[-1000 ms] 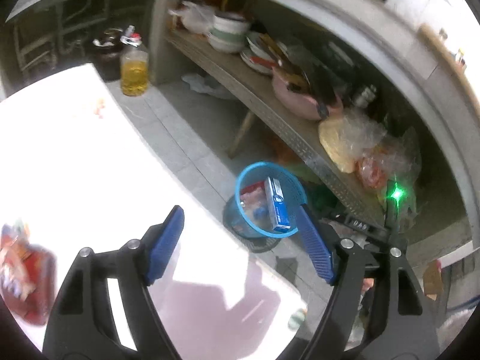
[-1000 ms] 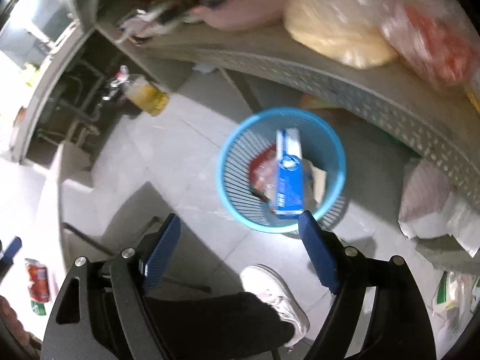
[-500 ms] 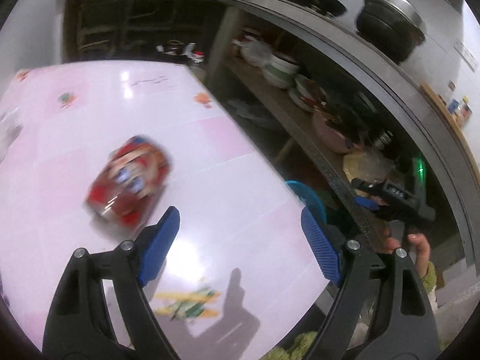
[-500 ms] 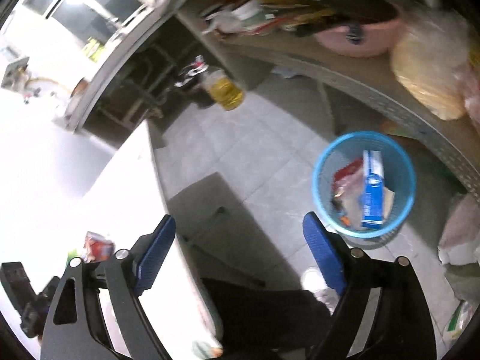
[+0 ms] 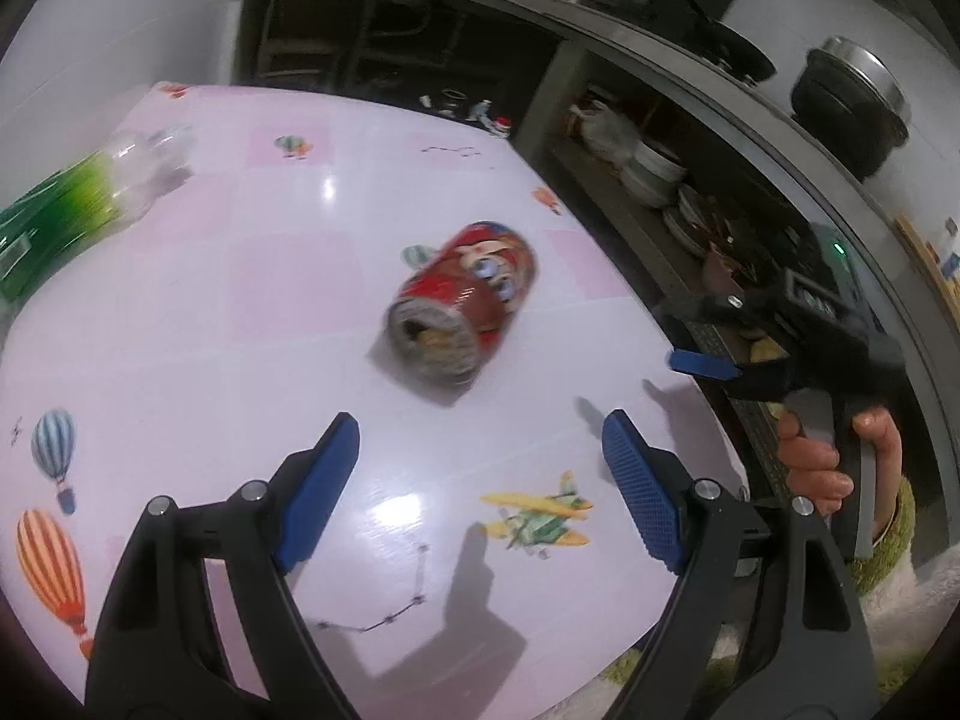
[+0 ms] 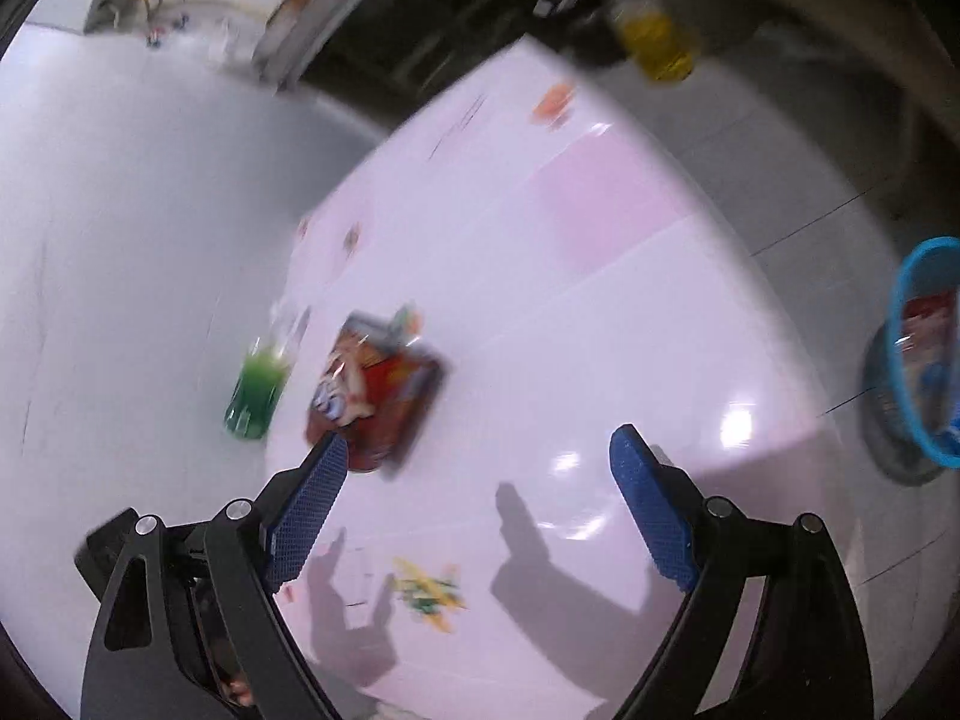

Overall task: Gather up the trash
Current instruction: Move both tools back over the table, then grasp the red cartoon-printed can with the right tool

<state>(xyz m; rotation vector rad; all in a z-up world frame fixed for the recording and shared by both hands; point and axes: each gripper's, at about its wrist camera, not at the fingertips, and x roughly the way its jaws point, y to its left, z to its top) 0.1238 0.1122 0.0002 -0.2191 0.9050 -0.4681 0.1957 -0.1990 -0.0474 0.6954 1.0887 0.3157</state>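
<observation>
A crushed red can (image 5: 465, 306) lies on its side on the pink table (image 5: 240, 312), its open end toward me. My left gripper (image 5: 480, 462) is open and empty, just short of the can. A green-labelled plastic bottle (image 5: 72, 204) lies at the table's far left. In the blurred right wrist view the can (image 6: 372, 396) and the bottle (image 6: 258, 390) sit left of centre; my right gripper (image 6: 480, 492) is open and empty above the table. The right gripper also shows in the left wrist view (image 5: 708, 363) at the table's right edge. A blue trash basket (image 6: 924, 354) holding wrappers stands on the floor at right.
A low shelf (image 5: 678, 222) with plates, bowls and a pink basin runs along the right behind the table. A yellow oil bottle (image 6: 657, 42) stands on the floor beyond the table. The tablecloth carries balloon and plane prints (image 5: 540, 516).
Both grippers swung from the blue basket on the floor up and left over the table. The can now lies straight ahead of the left gripper. Both stayed open.
</observation>
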